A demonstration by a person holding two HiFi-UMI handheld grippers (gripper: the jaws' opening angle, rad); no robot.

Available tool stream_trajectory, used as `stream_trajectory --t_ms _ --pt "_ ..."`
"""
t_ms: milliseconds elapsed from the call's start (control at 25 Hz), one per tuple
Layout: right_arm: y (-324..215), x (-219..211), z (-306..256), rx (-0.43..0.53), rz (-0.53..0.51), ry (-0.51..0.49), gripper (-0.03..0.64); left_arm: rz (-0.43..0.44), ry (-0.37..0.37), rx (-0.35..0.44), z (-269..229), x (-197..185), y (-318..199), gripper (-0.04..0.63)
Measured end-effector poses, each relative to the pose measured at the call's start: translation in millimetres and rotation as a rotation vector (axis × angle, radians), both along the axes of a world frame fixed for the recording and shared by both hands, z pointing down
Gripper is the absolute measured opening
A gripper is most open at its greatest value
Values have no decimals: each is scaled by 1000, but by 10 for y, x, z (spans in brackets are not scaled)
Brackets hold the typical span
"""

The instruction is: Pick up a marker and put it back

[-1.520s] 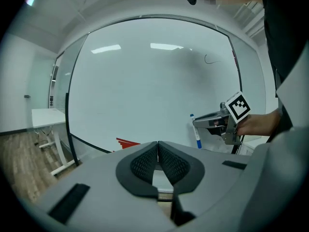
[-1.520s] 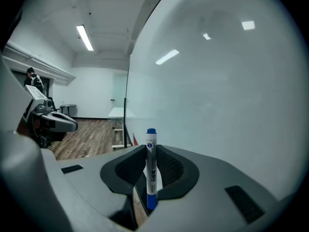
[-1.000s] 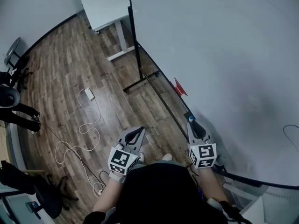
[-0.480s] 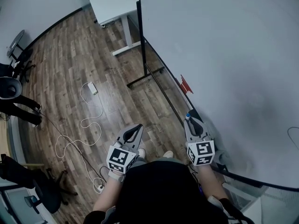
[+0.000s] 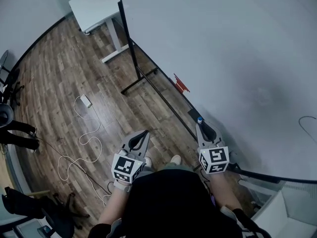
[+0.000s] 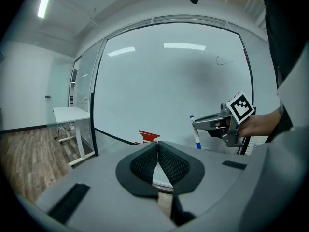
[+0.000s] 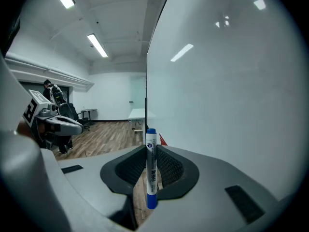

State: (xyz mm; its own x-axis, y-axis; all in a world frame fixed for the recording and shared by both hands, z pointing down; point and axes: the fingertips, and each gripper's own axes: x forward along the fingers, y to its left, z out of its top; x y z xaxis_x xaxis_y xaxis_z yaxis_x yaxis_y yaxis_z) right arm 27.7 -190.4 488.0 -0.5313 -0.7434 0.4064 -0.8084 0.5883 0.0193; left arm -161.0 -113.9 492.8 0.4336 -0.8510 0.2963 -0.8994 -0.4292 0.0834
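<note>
The wood floor (image 5: 59, 68) carries a white cable (image 5: 97, 124) in loose loops, with its adapter (image 5: 85, 101) at the far end. A white desk (image 5: 94, 6) and the whiteboard's black foot (image 5: 140, 80) stand on the floor. Black chairs (image 5: 9, 77) sit at its left edge.

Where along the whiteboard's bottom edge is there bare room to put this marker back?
The whiteboard's bottom edge looks bare from its far end to the red object. Nearer the right hand-held gripper, shut on the marker, it is more crowded: a dark object sits just ahead.
</note>
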Motion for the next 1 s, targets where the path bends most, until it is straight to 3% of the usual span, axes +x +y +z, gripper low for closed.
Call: stream_trajectory --t_ms 240,640,1000 --pt "47 466 -107 20 128 12 94 108 16 -14 33 352 -159 20" --pt "303 1364 -185 45 370 25 94 361 16 2 45 1119 -339 20" --pt "623 1969 -188 52 537 28 94 518 13 -9 86 1681 -346 20"
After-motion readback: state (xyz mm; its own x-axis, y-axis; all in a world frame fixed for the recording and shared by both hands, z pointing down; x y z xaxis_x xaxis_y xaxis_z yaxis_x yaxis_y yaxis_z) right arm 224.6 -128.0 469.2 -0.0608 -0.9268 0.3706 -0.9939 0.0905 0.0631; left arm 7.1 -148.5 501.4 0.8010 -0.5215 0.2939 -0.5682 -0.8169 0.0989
